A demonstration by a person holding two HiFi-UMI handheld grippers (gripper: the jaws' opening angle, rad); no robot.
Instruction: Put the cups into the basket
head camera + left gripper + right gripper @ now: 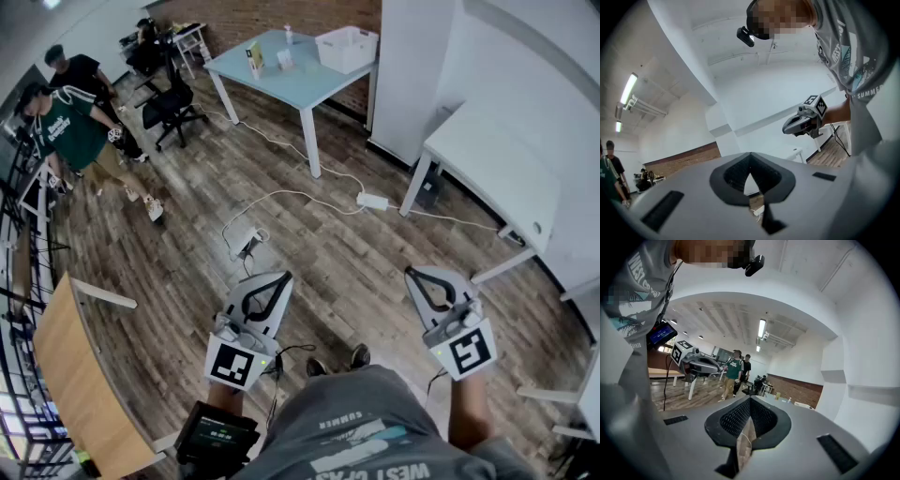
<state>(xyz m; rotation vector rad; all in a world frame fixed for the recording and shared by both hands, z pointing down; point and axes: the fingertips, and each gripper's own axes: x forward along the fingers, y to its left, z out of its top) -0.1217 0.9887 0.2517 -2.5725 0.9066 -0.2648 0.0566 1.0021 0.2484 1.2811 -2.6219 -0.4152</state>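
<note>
Head view shows the white basket [347,47] far from you, on the back right corner of the blue table [281,86] at the top of the picture. Some small things [255,58] stand on the same table, left of the basket and apart from it. They are too small to tell whether any of them is a cup.

You hold both grippers low in front of your body, over the wooden floor [328,253], well apart from the table. The left gripper [279,277] has its jaws together, tips touching, and nothing is between them. The right gripper [416,274] is the same: jaws together and empty. They are apart from each other and both point forward.

A power strip [372,201] with a white cable lies on the floor between you and the table. A white desk [497,159] is at your right, a black chair [173,103] and two people [70,127] at your far left.
</note>
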